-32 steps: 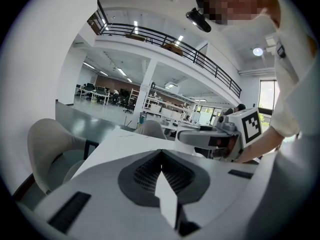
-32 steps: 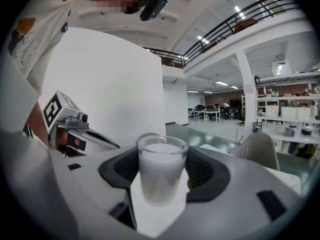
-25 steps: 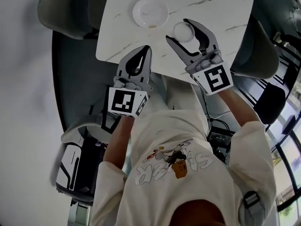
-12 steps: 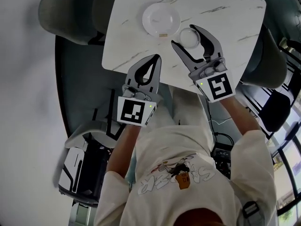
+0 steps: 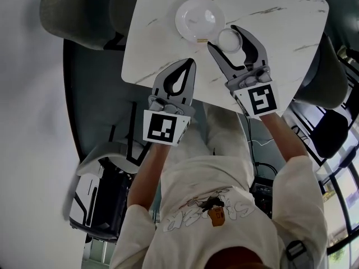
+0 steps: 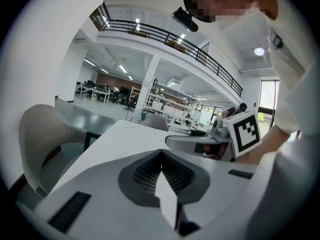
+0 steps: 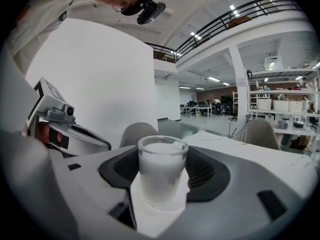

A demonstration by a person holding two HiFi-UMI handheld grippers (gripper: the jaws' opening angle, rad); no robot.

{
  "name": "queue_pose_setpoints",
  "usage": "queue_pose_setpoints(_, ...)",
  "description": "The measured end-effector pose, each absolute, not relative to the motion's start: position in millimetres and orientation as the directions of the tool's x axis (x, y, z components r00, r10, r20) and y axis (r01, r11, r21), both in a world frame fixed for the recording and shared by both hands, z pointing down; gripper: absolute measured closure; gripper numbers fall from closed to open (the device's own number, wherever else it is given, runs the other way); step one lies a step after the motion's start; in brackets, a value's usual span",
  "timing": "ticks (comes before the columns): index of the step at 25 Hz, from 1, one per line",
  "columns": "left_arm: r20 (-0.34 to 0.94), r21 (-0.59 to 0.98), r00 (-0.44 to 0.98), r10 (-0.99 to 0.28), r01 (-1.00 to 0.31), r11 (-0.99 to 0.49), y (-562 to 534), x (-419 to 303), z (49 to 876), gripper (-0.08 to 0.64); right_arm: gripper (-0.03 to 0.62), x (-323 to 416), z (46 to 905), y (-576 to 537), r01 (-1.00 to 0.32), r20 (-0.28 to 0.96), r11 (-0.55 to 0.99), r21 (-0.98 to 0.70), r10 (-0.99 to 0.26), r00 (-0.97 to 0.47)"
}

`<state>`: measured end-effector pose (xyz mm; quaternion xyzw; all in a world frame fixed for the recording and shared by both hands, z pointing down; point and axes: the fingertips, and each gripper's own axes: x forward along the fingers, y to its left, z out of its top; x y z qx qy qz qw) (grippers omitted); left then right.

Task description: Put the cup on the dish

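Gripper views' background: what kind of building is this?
Probably a large open-plan lab or workshop: a black-railed mezzanine balcony, distant rows of office desks and chairs, and metal shelving racks holding white boxes.

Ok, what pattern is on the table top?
The table is white with thin grey marble veins, clearest in the head view.

My head camera looks steeply down on the bench (image 5: 280,15), the left gripper (image 5: 189,63) and the right gripper (image 5: 222,36). Each gripper camera rides low behind its own fingers (image 6: 167,199), facing across the bench, and catches the other gripper to one side. The right one sits close behind the cup (image 7: 162,171).
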<state>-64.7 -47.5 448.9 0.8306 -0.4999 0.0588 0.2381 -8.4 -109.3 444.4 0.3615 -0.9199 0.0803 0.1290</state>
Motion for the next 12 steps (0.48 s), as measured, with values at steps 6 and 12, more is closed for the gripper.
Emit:
queue_pose_setpoints(6,0.347,0.336,0.502,-0.793,-0.855,-0.394,-52.9,-58.6,475.0,0.558,0.321,-9.4,470.3,-120.4,-0.713,0.306,0.700,-0.048,-0.669,-0.677)
queue_pose_setpoints(12,0.365,0.339,0.493,-0.790,-0.861,-0.380,-63.3,-60.2,495.8,0.558,0.322,-15.9,491.7,-129.8,-0.718,0.324,0.694,-0.052,-0.668,-0.670)
